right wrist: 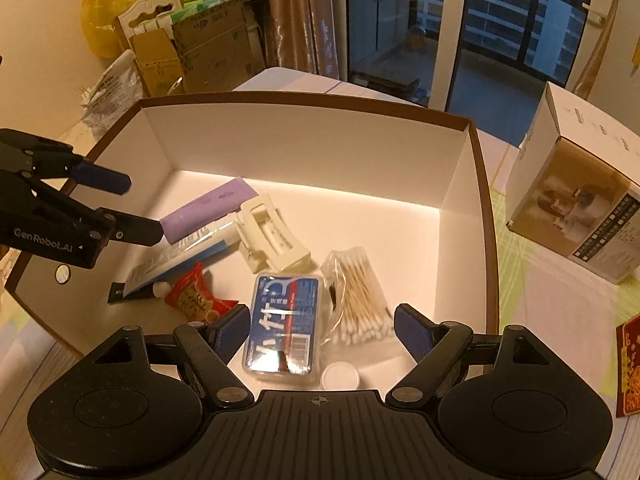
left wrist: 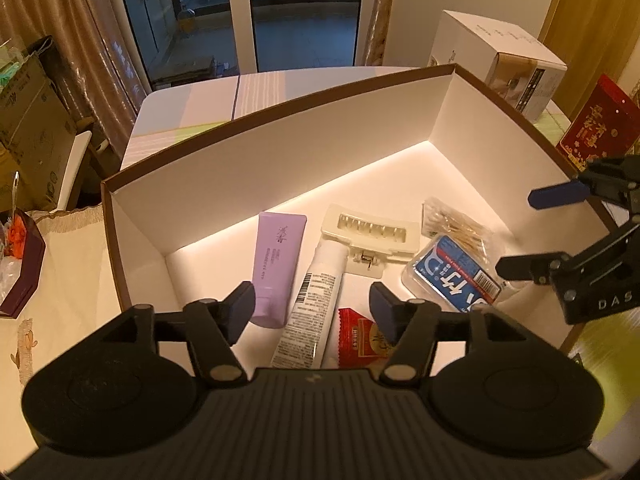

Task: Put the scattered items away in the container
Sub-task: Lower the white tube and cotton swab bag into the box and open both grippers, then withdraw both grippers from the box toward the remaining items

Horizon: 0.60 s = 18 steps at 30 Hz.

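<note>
The left gripper (right wrist: 146,210) carries the marking "GenRobot.AI"; the right gripper (left wrist: 514,234) shows "DAS". Both stand with jaws apart and nothing between them. In the right wrist view, the white box (right wrist: 312,140) fills the centre. The blue-labelled case (right wrist: 280,328) and cotton swabs (right wrist: 360,300) lie inside it, low in the frame, between the right gripper's fingers (right wrist: 414,330).

A lived-in flat, by the look of it, in the evening under warm yellow lamplight. Tall glass balcony doors (left wrist: 256,16) hung with brown curtains (left wrist: 68,32) face another apartment block outside. Cardboard cartons (right wrist: 200,48) and a yellow plastic bag (right wrist: 104,12) are stacked in the corner, and the table (left wrist: 192,96) wears a pale patterned cloth beside a red gift box (left wrist: 596,128).
</note>
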Tool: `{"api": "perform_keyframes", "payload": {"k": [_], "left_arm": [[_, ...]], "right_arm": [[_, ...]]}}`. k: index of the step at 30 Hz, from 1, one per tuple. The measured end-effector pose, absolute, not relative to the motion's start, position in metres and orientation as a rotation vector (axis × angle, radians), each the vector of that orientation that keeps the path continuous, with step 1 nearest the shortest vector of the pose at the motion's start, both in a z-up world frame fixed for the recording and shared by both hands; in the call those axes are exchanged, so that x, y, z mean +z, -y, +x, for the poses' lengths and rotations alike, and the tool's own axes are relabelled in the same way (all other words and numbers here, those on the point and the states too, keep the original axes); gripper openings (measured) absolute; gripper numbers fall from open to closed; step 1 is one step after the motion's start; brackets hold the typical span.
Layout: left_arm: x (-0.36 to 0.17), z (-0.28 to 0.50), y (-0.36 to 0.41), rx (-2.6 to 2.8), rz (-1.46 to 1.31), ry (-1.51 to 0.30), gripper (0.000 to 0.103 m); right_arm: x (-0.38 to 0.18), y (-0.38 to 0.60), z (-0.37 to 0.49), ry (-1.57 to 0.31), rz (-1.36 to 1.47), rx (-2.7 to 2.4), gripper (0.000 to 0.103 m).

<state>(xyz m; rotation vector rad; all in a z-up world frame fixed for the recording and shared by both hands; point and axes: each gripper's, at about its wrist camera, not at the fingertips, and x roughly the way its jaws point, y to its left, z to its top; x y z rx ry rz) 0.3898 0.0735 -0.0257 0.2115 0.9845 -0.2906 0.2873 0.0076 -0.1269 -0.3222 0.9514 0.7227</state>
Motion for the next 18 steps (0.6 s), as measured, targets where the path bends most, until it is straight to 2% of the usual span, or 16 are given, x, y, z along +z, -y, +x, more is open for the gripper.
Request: {"api": "perform_keyframes", "payload": {"k": [3, 4, 5, 18], "left_arm": [[-0.02, 0.386, -0.073, -0.285, 0.196, -0.976, 0.074], [-0.018, 0.384, -0.073, -0.286, 0.192, -0.974, 0.075], [-0.016, 0.383, -0.072, -0.285, 0.192, -0.971, 0.076], [0.005, 0.358, -0.065, -0.257, 0.214, -0.937, 0.093]], "right_arm": [[-0.124, -0.006, 0.282, -0.948, -0.324, 0.719, 0.087], [-0.122, -0.006, 0.28, -0.946, -0.324, 0.714, 0.097], [-0.12, -0.005, 0.277, -0.939, -0.324, 0.707, 0.102], [-0.1, 0.002, 0.255, -0.907, -0.319, 0.669, 0.102]]}}
